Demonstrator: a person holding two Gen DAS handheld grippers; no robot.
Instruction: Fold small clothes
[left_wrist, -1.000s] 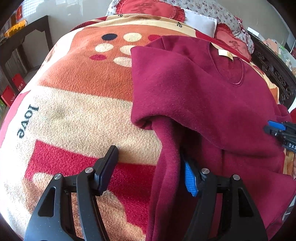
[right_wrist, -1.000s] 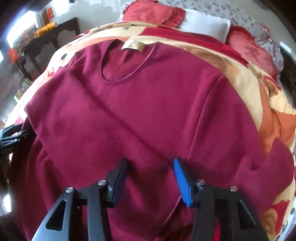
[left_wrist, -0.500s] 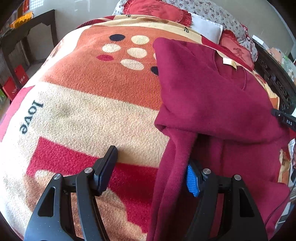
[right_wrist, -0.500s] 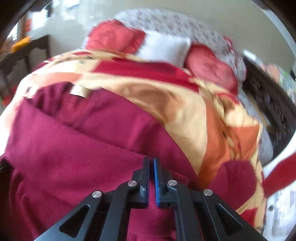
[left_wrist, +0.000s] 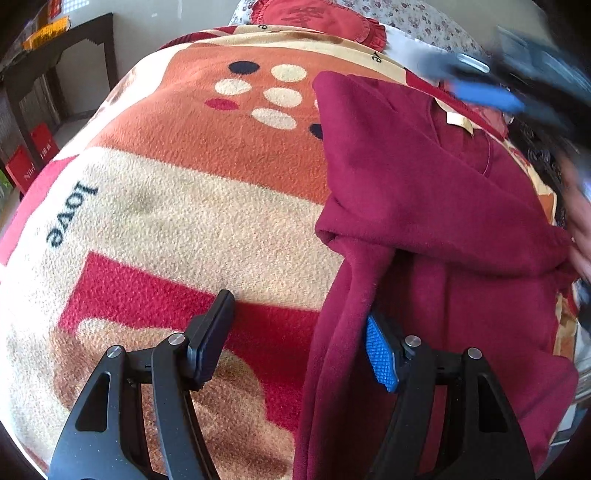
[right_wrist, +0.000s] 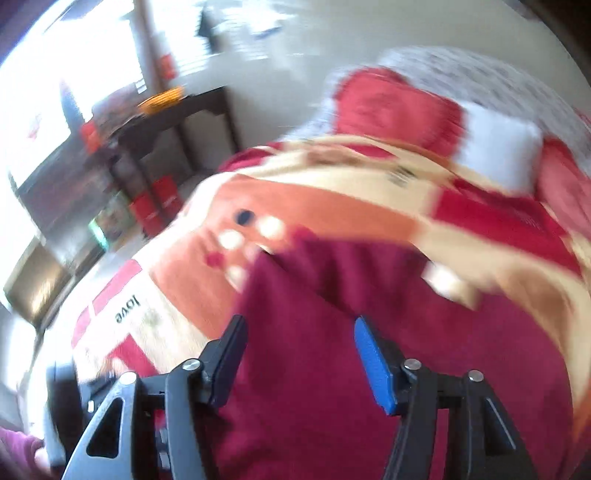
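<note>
A maroon sweater (left_wrist: 436, 192) lies on a patterned blanket (left_wrist: 177, 206), collar label (left_wrist: 458, 123) at the far end. My left gripper (left_wrist: 295, 343) is open low over the blanket. The sweater's folded sleeve edge (left_wrist: 343, 314) hangs between its fingers, close to the blue pad (left_wrist: 380, 354), and neither pad presses on it. In the blurred right wrist view my right gripper (right_wrist: 299, 354) hovers over the sweater (right_wrist: 332, 369) with its jaws opening and nothing pinched between them. It also shows as a blurred blue-tipped shape (left_wrist: 487, 96) above the collar.
Red cushions (left_wrist: 314, 14) and a white pillow (right_wrist: 498, 147) sit at the bed's head. A dark wooden table (left_wrist: 62, 48) stands left of the bed, red boxes (left_wrist: 33, 158) on the floor under it. A person's hand (left_wrist: 580, 221) shows at the right edge.
My right gripper was shut half a second ago; it has since swung across toward the collar and opened. The left gripper has stayed put and open.
</note>
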